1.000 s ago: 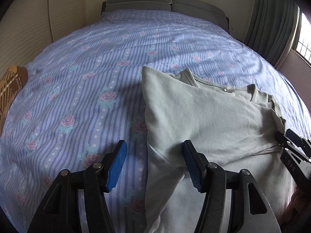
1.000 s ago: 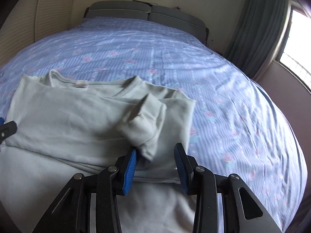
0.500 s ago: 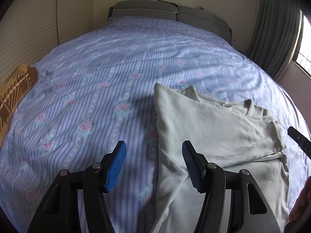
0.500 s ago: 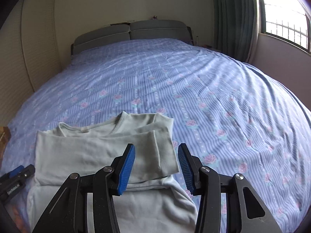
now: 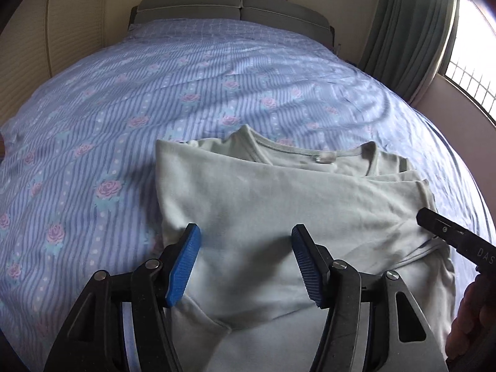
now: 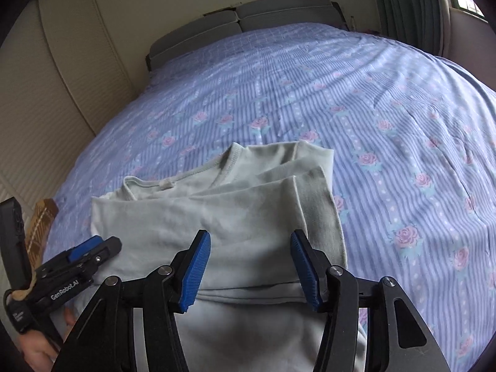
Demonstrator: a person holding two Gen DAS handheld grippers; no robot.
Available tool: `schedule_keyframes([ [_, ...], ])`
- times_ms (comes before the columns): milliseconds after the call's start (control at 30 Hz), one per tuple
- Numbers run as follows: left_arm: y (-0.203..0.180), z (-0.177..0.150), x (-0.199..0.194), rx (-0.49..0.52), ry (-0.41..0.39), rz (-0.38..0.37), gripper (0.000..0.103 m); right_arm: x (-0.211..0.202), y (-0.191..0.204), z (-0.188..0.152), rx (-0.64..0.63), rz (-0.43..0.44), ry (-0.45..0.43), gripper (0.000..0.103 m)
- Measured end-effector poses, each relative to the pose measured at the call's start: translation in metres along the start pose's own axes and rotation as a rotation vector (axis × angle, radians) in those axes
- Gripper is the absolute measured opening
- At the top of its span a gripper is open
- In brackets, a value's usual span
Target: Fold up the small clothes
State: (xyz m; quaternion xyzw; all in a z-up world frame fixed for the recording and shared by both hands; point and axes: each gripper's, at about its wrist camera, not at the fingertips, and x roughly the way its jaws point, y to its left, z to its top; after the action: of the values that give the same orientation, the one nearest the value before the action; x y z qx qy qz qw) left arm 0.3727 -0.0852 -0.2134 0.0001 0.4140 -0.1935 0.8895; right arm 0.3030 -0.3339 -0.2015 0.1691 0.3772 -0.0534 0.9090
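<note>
Left tool (image 5: 245,260) and right tool (image 6: 249,266) both released, empty, above near part of pale shirt (image 5: 279,204) on bed (image 5: 124,99). Risk: a shallow pinch takes only the top layer, undoing the folded sleeves (image 6: 310,192).

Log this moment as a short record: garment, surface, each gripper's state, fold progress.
garment: pale green shirt, lying flat, neckline toward the headboard
surface: blue floral bedspread
left gripper: open, over the shirt, gripping nothing
right gripper: open, over the shirt, gripping nothing
fold progress: sleeves folded across the body; lower part unfolded
</note>
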Motion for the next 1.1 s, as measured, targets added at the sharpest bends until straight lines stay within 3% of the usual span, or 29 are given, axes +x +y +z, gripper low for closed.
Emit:
schedule_keyframes([
  [167,-0.004,-0.003,-0.004,0.033,0.0,0.037,0.06,0.002,-0.008,-0.006,0.015,0.003,-0.003,0.054],
  [300,-0.005,-0.016,-0.04,0.041,-0.014,0.052,0.06,-0.032,-0.005,-0.01,0.031,0.005,-0.041,0.054],
  [567,0.008,-0.093,-0.147,-0.023,-0.035,0.121,0.06,-0.143,-0.011,-0.074,-0.009,-0.089,-0.107,0.054],
  [667,0.005,-0.124,-0.17,-0.032,-0.03,0.144,0.06,-0.17,-0.01,-0.104,-0.014,-0.106,-0.114,0.054],
  [900,0.003,-0.173,-0.177,-0.087,0.008,0.163,0.06,-0.174,-0.031,-0.153,0.011,-0.104,-0.02,0.054],
  [1100,0.008,-0.192,-0.167,-0.121,0.036,0.167,0.057,-0.157,-0.05,-0.177,0.048,-0.103,0.067,0.054],
])
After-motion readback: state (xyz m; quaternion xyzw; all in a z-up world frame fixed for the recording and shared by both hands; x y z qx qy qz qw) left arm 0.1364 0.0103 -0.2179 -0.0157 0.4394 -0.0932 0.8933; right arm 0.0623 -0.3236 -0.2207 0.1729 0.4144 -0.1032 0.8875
